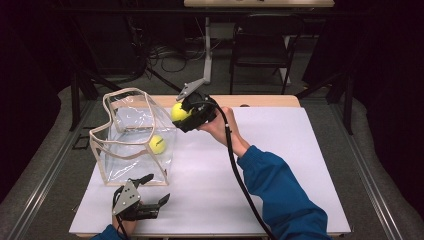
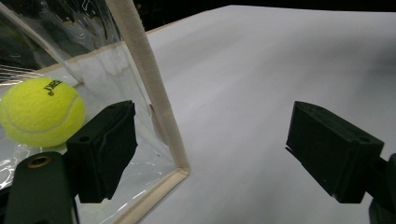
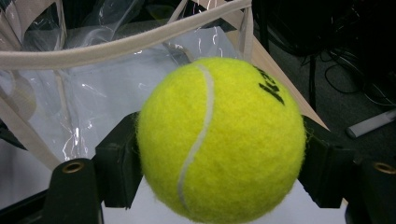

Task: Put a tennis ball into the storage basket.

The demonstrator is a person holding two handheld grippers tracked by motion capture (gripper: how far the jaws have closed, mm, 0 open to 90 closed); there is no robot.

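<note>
A clear plastic bag with cream trim stands open on the white table sheet. One yellow tennis ball lies inside it, seen through the wall in the left gripper view. My right gripper is shut on a second tennis ball, held above the table beside the bag's right rim; that ball sits squeezed between both pads with the bag's rim just beyond. My left gripper stands open near the table's front edge, its jaws astride the bag's front corner.
The white sheet covers a wooden table. A table leg, a dark chair and cables stand on the floor beyond the far edge. Metal rails run along both sides.
</note>
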